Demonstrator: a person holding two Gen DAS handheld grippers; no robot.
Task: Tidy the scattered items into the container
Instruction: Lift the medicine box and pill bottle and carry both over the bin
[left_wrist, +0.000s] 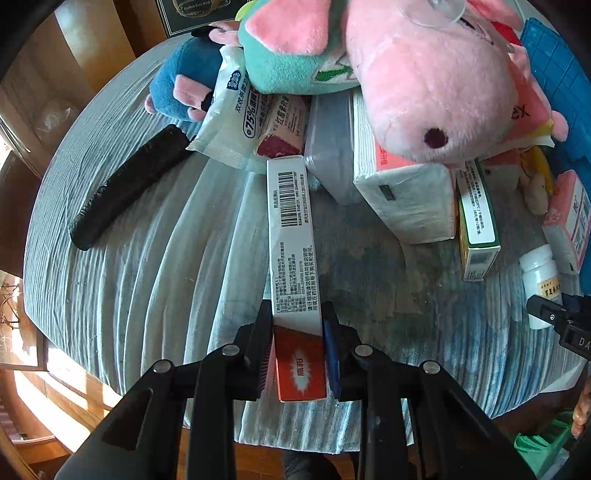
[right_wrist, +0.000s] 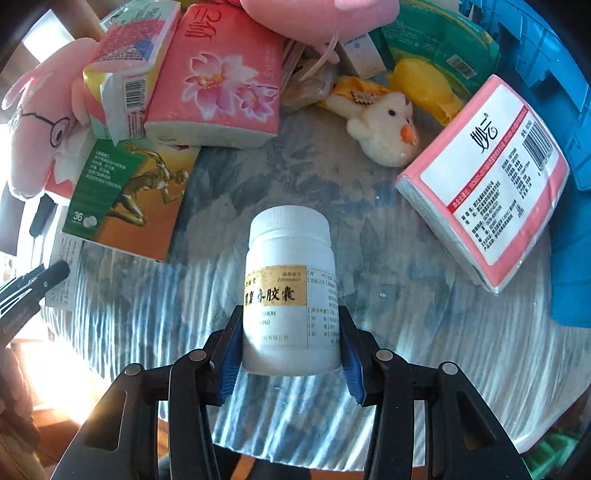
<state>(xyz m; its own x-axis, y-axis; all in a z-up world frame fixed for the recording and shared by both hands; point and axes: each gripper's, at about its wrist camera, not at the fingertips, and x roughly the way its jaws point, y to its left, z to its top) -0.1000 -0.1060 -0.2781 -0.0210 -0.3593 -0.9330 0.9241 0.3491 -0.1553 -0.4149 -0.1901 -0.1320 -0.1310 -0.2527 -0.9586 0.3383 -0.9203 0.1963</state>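
The left gripper (left_wrist: 297, 354) pinches one end of a long white toothpaste box (left_wrist: 291, 240) over the table, while the right gripper (right_wrist: 291, 347) squeezes a white pill bottle (right_wrist: 290, 291) near the blue crate (right_wrist: 546, 66)

Each hand-held tool was a matte black plastic two-finger gripper. The left gripper (left_wrist: 298, 343) had angular scissor-like link arms joined by round silver pivot pins (left_wrist: 230, 350), four of them in a row across the frame. Its fingers carried ribbed blue pads (left_wrist: 331, 360) on their inner faces. The right gripper (right_wrist: 291, 347) was built the same way, with silver pins (right_wrist: 384, 355) at the joints and serrated blue pads (right_wrist: 229, 363) lining both black fingers. White lettering marked its black body where it showed in the left view.
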